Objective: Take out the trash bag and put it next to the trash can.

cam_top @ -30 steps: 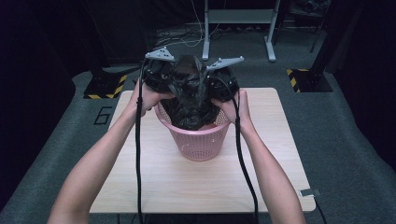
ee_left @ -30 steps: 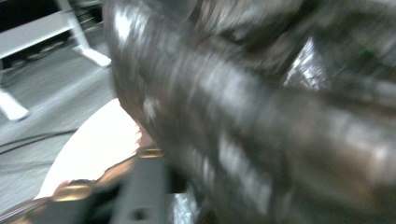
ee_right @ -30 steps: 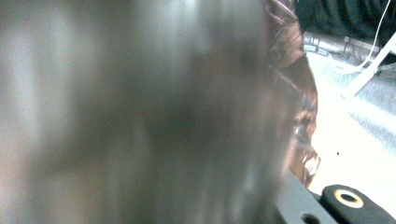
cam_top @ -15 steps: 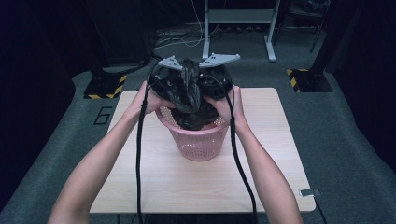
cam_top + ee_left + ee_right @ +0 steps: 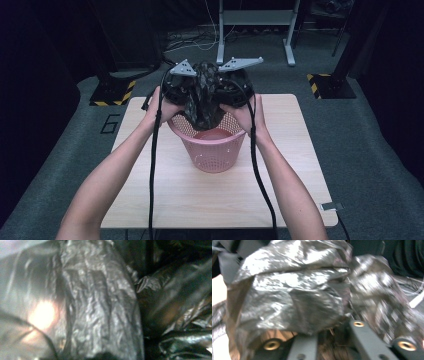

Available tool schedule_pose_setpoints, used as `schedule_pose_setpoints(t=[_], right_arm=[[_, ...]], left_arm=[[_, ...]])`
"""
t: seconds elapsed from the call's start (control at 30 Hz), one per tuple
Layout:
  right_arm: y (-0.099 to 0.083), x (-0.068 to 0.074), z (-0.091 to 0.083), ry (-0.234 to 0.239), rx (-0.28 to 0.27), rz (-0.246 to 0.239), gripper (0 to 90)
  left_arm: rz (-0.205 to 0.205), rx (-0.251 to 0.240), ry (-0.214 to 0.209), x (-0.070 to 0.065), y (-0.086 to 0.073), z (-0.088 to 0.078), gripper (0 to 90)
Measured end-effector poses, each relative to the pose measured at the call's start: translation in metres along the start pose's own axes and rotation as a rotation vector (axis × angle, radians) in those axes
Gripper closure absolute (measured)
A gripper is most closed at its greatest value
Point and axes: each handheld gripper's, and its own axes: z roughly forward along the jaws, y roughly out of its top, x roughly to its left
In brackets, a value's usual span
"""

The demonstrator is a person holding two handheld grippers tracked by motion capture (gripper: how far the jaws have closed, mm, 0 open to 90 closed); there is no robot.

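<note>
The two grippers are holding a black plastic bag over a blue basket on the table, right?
Not quite: the basket is pink, not blue, as the high view shows. The rest holds: the left gripper and the right gripper hold the black plastic bag over it on the table.

It looks like a lab or test studio, not a home. A plain light-wood table [image 5: 210,200] stands alone on grey carpet [image 5: 380,165], and everything around it is dark. Behind the table stands a grey metal frame [image 5: 255,20] on two legs, with loose cables [image 5: 200,40] on the floor beside it. Off the table's far corners, left and right, sit stand bases edged in yellow-and-black hazard tape [image 5: 112,95]. A figure six [image 5: 111,123] is marked on the carpet just left of the table.
</note>
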Motion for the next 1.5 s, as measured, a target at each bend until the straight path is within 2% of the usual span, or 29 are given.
schedule_pose_setpoints(t=[0.03, 0.1, 0.17, 0.3, 0.5, 0.57, 0.8, 0.9, 1.03, 1.17, 1.37, 1.5], right_arm=[[-0.001, -0.002, -0.003, -0.010, 0.006, 0.008, 69.2], [-0.003, -0.006, -0.008, -0.029, 0.026, 0.019, 61.0], [-0.006, -0.008, -0.013, -0.068, 0.057, 0.012, 50.0], [-0.015, -0.015, -0.022, -0.141, 0.099, 0.028, 36.5], [-0.031, -0.026, -0.037, -0.134, 0.088, 0.071, 19.3], [-0.036, -0.028, -0.045, -0.149, 0.084, 0.061, 15.1], [-0.062, -0.043, -0.079, -0.177, 0.021, 0.108, 13.0], [-0.078, -0.050, -0.089, -0.205, 0.020, 0.127, 12.8], [-0.106, -0.060, -0.096, -0.245, 0.052, 0.148, 12.8], [-0.136, -0.068, -0.094, -0.269, 0.084, 0.172, 12.7], [-0.196, -0.080, -0.079, -0.311, 0.158, 0.231, 12.9], [-0.227, -0.086, -0.070, -0.315, 0.192, 0.276, 12.9]], left_arm=[[-0.009, -0.003, 0.015, 0.001, 0.000, -0.001, 88.9], [-0.030, -0.006, 0.034, 0.005, 0.000, -0.003, 89.0], [-0.047, -0.010, 0.046, 0.009, 0.000, -0.006, 89.0], [-0.056, -0.016, 0.069, 0.014, 0.002, -0.012, 89.0], [-0.066, -0.036, 0.084, 0.015, 0.005, -0.021, 89.0], [-0.066, -0.044, 0.096, 0.015, 0.007, -0.025, 89.0], [-0.072, -0.065, 0.121, 0.020, 0.009, -0.040, 89.0], [-0.079, -0.074, 0.133, 0.023, 0.008, -0.046, 89.0], [-0.087, -0.087, 0.143, 0.027, 0.007, -0.054, 89.0], [-0.093, -0.100, 0.156, 0.029, 0.006, -0.062, 88.9], [-0.108, -0.120, 0.184, 0.037, 0.003, -0.079, 88.9], [-0.119, -0.130, 0.203, 0.042, 0.000, -0.089, 88.9]])
